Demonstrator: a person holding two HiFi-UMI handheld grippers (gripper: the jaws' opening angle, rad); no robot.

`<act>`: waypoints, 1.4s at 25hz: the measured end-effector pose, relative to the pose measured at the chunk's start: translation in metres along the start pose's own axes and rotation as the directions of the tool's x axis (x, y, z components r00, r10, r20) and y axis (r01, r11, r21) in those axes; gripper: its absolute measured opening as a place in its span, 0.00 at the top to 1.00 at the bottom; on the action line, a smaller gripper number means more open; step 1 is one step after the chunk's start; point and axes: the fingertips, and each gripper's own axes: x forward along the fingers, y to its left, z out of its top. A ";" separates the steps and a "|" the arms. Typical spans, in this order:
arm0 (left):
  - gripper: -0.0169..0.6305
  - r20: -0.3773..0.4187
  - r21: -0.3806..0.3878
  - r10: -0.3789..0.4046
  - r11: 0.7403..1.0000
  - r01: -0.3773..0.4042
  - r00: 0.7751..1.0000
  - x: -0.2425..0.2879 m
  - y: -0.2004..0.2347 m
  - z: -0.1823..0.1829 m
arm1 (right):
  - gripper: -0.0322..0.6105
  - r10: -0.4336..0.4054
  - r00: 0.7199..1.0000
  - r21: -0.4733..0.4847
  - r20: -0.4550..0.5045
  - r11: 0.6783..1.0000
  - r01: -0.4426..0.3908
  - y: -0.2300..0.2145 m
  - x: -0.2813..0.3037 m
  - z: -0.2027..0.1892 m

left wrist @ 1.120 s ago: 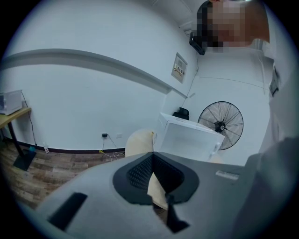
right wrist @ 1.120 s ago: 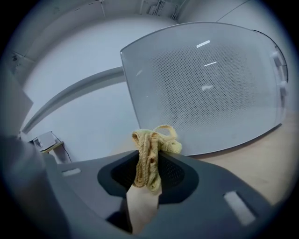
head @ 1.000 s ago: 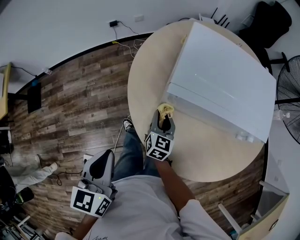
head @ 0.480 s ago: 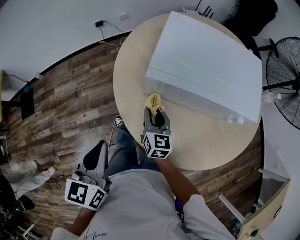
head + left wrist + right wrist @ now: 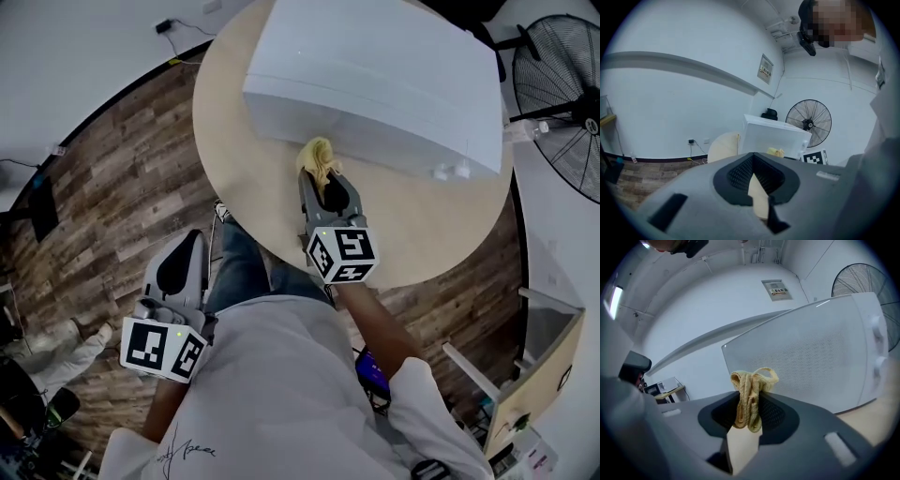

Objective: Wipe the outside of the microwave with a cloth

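Observation:
A white microwave (image 5: 375, 75) stands on a round beige table (image 5: 244, 178). My right gripper (image 5: 323, 183) is shut on a bunched yellow cloth (image 5: 318, 157), whose tip lies against the microwave's front face near its lower edge. In the right gripper view the cloth (image 5: 750, 397) sticks up from between the jaws, just before the microwave's dotted door (image 5: 820, 357). My left gripper (image 5: 178, 272) hangs low at my left side over the floor, away from the table; its jaws are shut with nothing in them (image 5: 757, 187). The microwave (image 5: 776, 136) shows far off in that view.
Two white knobs (image 5: 450, 172) sit at the microwave's right end. A black standing fan (image 5: 562, 84) is to the right of the table. Wood floor (image 5: 103, 197) spreads to the left, with cables and a wall socket near the wall.
The right gripper with the cloth has slid rightward along the microwave's front face, from its left corner toward the middle. The left gripper has stayed at my side.

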 end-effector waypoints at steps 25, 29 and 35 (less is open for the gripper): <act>0.99 0.010 0.052 -0.049 0.997 0.048 0.999 0.034 -0.046 0.002 | 0.76 0.010 1.000 -0.027 -0.015 1.000 -0.011 -0.049 -0.116 0.063; 0.99 0.025 0.076 -0.049 0.996 0.047 0.998 0.037 -0.051 0.008 | 0.76 -0.010 1.000 -0.043 -0.015 0.999 0.009 -0.051 -0.136 0.070; 0.99 0.041 0.082 -0.044 0.996 0.041 0.998 0.037 -0.053 0.014 | 0.76 -0.030 0.999 -0.046 -0.020 0.998 0.029 -0.052 -0.158 0.078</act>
